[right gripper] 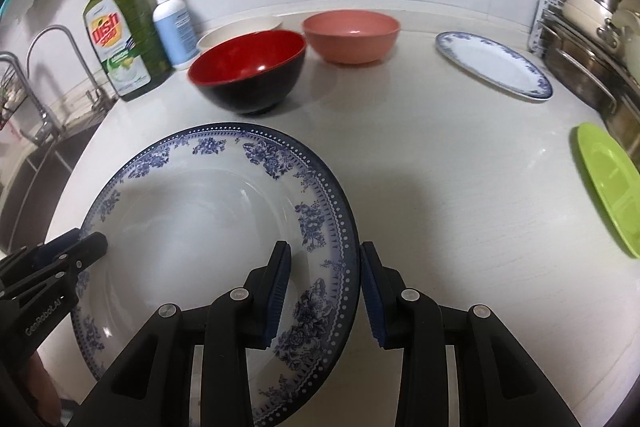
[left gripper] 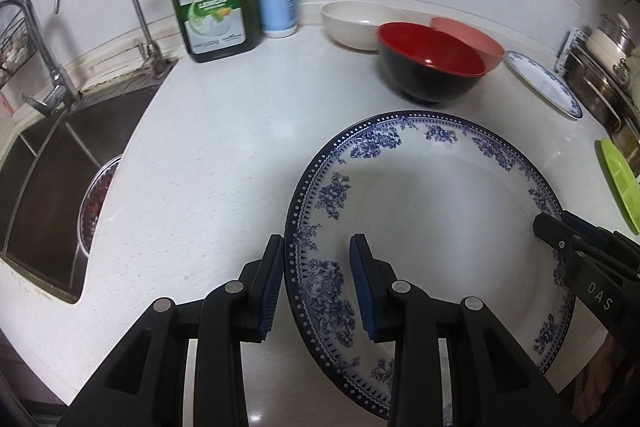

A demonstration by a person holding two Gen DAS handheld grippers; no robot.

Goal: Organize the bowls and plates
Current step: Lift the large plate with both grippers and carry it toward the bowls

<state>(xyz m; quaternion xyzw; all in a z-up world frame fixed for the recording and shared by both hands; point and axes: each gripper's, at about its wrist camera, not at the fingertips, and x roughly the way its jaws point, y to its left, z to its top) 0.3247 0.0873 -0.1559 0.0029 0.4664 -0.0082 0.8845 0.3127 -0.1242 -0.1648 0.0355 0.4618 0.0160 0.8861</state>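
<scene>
The big plate [left gripper: 432,227] at the worktop's [left gripper: 208,163] near edge is straddled at opposite rims by left tongs [left gripper: 318,283] and right tongs [right gripper: 324,291], both released.

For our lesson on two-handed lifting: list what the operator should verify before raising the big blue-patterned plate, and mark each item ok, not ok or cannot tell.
1. Left gripper straddles the large plate rim, one finger either side: ok.
2. Right gripper straddles the opposite rim: ok.
3. Pads clamped firmly on the rim: cannot tell; gaps show beside the rim.
4. Plate lifted off the counter: cannot tell.
5. Red-and-black bowl stands apart from the plate's far edge: ok.
6. Green plate lies away from the right gripper: ok.
</scene>
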